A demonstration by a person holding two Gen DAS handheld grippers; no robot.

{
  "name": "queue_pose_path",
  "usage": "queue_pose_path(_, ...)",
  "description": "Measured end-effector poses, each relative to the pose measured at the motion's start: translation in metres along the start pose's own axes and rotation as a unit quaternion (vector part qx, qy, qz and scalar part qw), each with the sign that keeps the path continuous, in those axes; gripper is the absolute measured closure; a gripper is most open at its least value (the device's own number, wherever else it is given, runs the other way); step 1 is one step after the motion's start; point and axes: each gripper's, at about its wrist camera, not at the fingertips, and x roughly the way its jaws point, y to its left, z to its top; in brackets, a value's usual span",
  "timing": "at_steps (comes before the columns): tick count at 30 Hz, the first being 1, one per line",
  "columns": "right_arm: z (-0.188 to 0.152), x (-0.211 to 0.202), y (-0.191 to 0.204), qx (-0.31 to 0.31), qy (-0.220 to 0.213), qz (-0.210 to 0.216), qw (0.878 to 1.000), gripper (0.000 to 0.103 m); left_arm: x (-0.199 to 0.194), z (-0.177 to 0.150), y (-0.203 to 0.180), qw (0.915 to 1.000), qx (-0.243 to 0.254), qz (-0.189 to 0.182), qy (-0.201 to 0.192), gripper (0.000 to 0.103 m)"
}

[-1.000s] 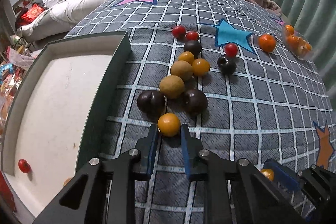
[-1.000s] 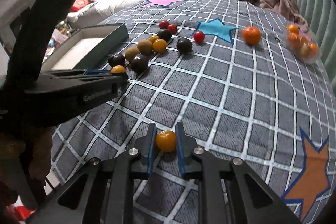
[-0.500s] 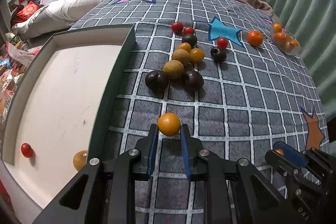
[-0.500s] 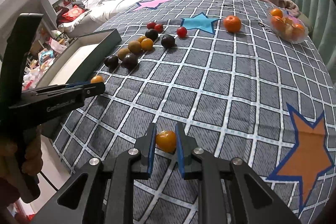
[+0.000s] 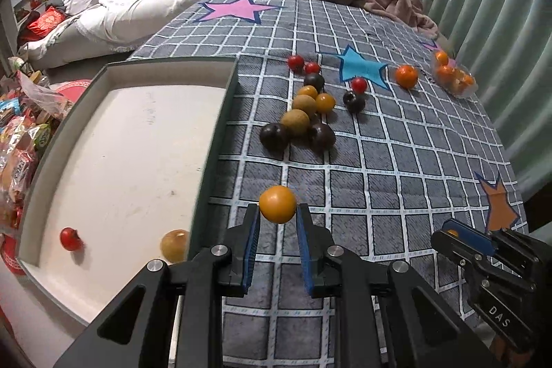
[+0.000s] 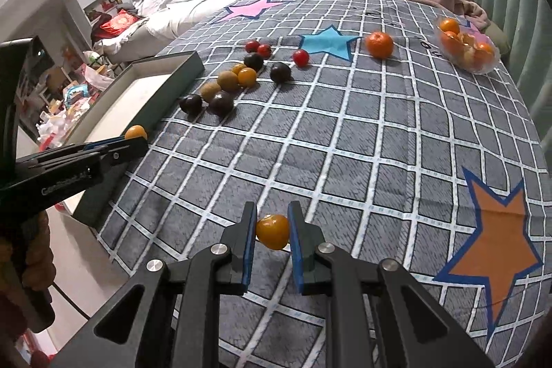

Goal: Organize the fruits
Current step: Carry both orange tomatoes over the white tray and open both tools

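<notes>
My left claw (image 5: pixel 277 223) is clamped on an orange fruit (image 5: pixel 277 204), held at the fingertips above the checked cloth (image 5: pixel 396 161), just beside the dark wall of the tray (image 5: pixel 220 112). In the tray lie a red fruit (image 5: pixel 70 238) and a yellow one (image 5: pixel 176 244), well apart from each other. My right claw (image 6: pixel 272 230) pinches a second orange fruit (image 6: pixel 272 231) between its blue pads (image 6: pixel 249 238), above the cloth near its front edge. On the cloth beyond, a loose cluster (image 5: pixel 303 116) of dark, brown, yellow and red fruits sits near the tray's far corner, a tangerine (image 6: pixel 379 44) lies beside the blue star (image 6: pixel 327 41), and a clear bowl (image 6: pixel 469 45) of tangerines stands near the curtain.
</notes>
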Motion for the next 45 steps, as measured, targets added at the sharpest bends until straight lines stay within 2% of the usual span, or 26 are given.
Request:
queue_pose_path(14,0.025,-0.007,0.051,-0.039,-0.005,0.019,0.999,0.083,-0.027,-0.001,0.046,0.9992,-0.028,0.001,-0.028,0.080)
queue_pose_path(25,0.053,0.004,0.109,-0.077,-0.002,0.049,0.996,0.083,-0.032,-0.003,0.102,0.9972,-0.057,0.028,-0.038,0.080)
queue_pose_path(36,0.081,0.042,0.170,-0.114,0.023,0.080,0.990,0.083,-0.020,0.006,0.156,0.9936,-0.084,0.070,-0.029,0.080)
queue_pose_path(45,0.088,0.088,0.203,-0.136,0.058,0.079,0.986,0.083,0.010,0.010,0.176,0.9918,-0.081,0.099,-0.004,0.080)
